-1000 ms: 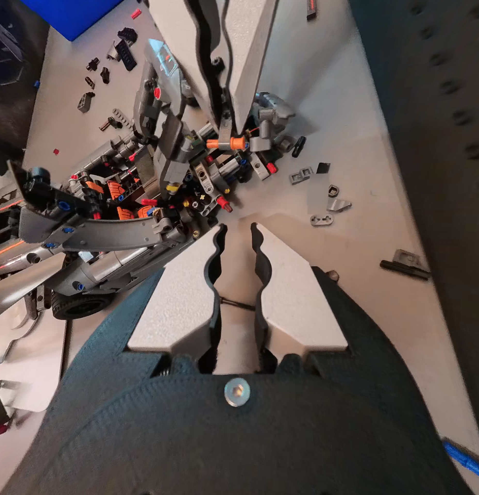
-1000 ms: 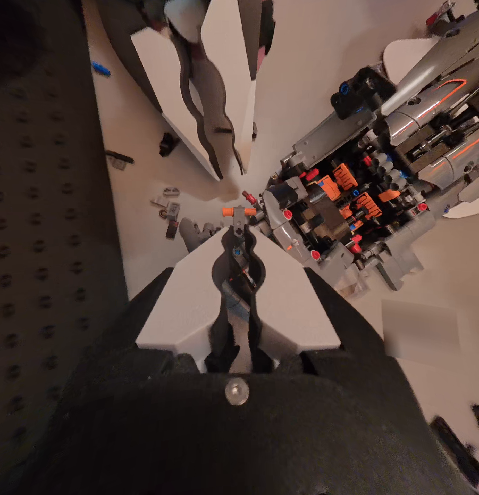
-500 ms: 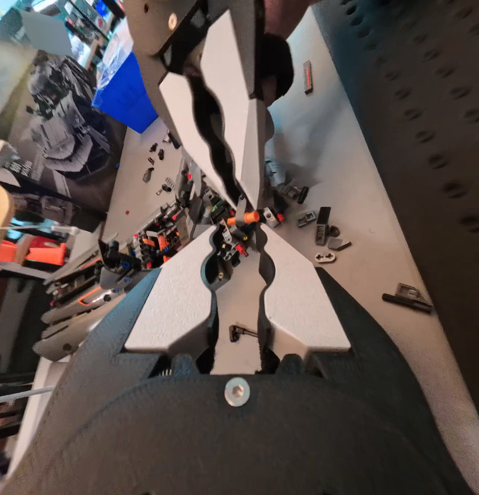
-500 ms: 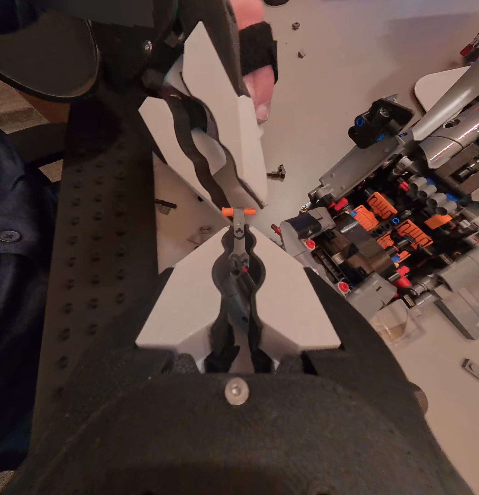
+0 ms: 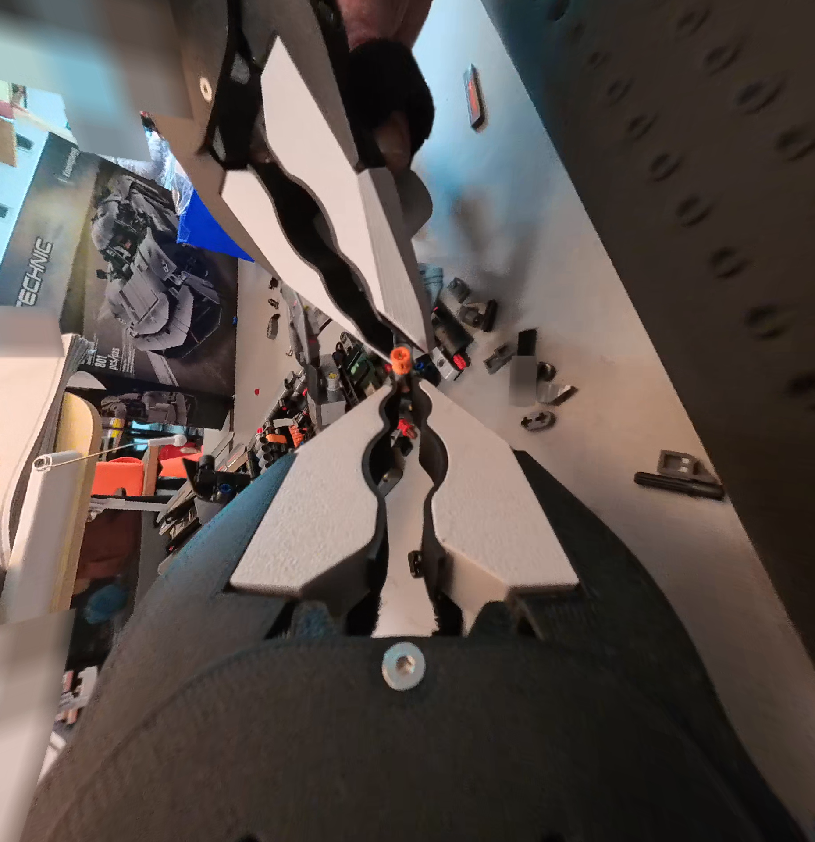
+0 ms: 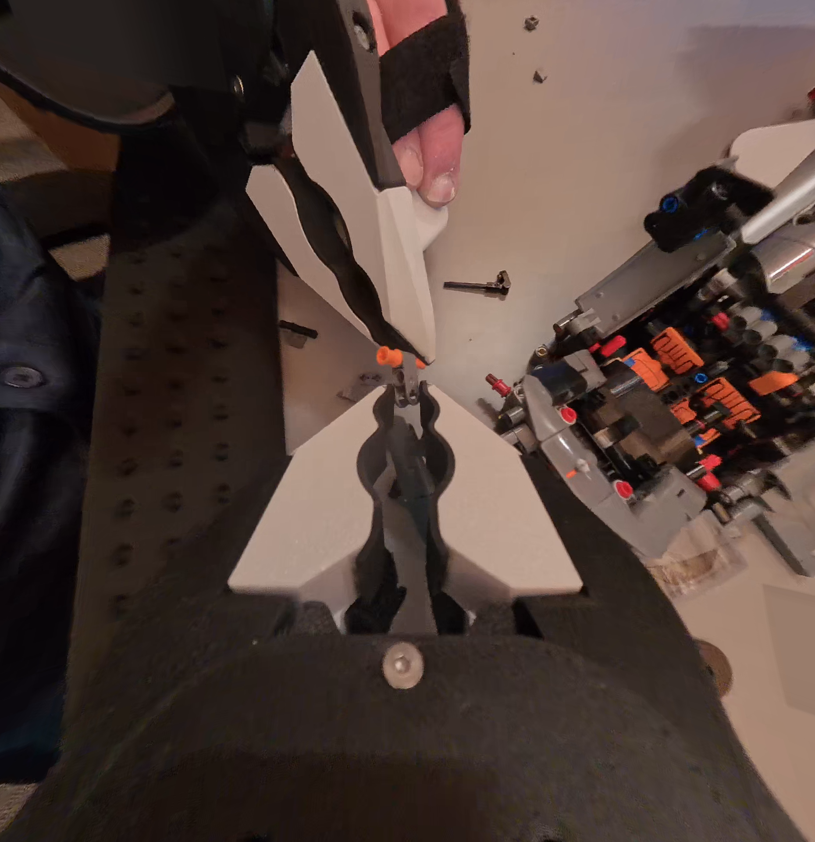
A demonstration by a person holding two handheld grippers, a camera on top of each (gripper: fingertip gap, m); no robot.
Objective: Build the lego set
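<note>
My right gripper was clamped on a small grey link piece carrying an orange pin, held up at twelve o'clock from its fingertips. My left gripper came in opposite, its fingers narrowed onto that orange pin; whether they truly pinched it I could not tell. The half-built lego car lay on the white table at three o'clock.

Open way: bare table beyond the gripper tips.
Right side: blocked by lego car model.
Left side: dark perforated panel.
</note>
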